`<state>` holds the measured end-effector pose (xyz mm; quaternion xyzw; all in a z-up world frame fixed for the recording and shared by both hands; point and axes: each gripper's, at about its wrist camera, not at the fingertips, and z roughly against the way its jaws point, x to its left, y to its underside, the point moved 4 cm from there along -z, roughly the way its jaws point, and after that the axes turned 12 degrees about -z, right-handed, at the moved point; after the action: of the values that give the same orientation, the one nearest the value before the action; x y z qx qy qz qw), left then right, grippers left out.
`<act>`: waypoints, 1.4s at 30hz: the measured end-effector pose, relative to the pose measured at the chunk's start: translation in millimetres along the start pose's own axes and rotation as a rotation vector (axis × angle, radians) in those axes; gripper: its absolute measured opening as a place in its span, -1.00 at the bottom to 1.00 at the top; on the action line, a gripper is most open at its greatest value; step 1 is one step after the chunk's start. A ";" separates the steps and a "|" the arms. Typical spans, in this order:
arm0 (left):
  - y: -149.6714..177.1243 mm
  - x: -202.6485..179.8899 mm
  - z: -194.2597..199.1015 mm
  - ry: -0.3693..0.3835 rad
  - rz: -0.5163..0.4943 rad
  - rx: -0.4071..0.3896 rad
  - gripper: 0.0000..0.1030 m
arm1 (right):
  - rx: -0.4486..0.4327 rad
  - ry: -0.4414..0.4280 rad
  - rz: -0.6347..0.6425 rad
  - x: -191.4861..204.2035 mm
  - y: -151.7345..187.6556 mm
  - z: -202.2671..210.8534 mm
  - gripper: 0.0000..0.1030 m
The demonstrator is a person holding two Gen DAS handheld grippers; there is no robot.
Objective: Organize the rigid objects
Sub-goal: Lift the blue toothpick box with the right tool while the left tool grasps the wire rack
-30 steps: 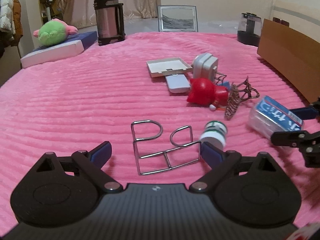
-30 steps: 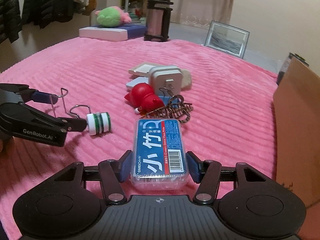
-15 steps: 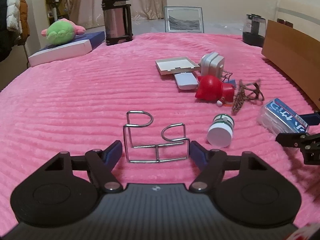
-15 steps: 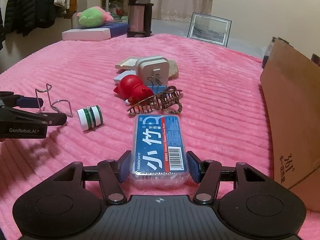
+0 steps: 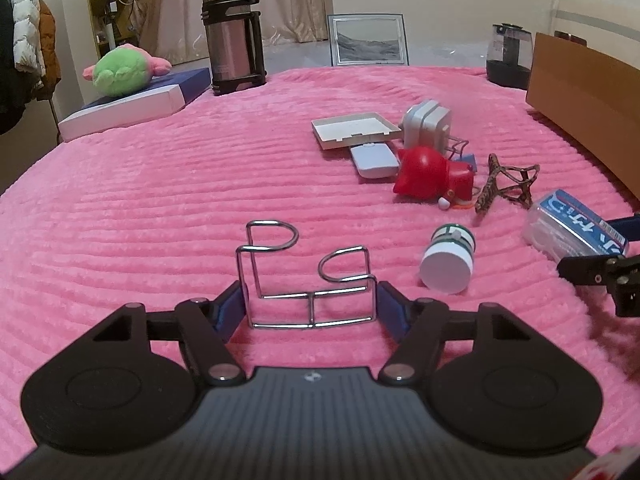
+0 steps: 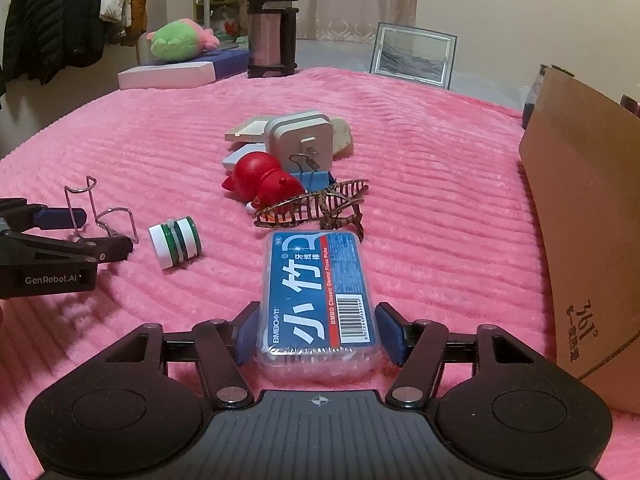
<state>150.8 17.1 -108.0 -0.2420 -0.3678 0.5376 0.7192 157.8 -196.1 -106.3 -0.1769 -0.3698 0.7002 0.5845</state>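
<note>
We hold 2 grippers over the pink blanket (image 5: 160,208). Our left gripper (image 5: 310,306) pinches the bent wire rack (image 5: 308,276) by its 2 ends, the rack standing upright on the blanket. Its far arm in the right wrist view reads "GenRobot.AI". Our right gripper (image 6: 318,330) has just been easing open around the clear floss-pick box (image 6: 318,296); a small gap shows beside the right pad, so the box lies between the pads unpressed. Its blue label reads "BMBO Classic Dental Floss Picks" beside a barcode. The green-and-white spool (image 6: 175,241) lies between both grippers. The cardboard box (image 6: 592,216) at right shows "361°".
</note>
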 end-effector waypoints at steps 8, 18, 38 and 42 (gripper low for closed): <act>-6.4 4.6 -8.0 0.000 0.028 -0.015 0.30 | 0.003 0.000 0.004 -0.4 0.3 -1.4 0.16; -5.0 3.8 -6.9 0.014 0.008 -0.021 0.24 | -0.006 0.000 0.004 -0.5 -0.8 -1.8 0.25; -23.5 7.5 28.6 0.037 -0.005 -0.060 0.23 | -0.016 -0.031 -0.030 0.2 -11.5 -3.8 0.05; -30.4 1.0 36.5 0.056 -0.022 -0.062 0.23 | -0.027 -0.032 -0.039 0.7 -13.8 6.2 0.04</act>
<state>140.3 7.0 -62.8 -0.2749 -0.3669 0.5109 0.7272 162.9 -196.7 -92.1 -0.1663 -0.3921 0.6863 0.5896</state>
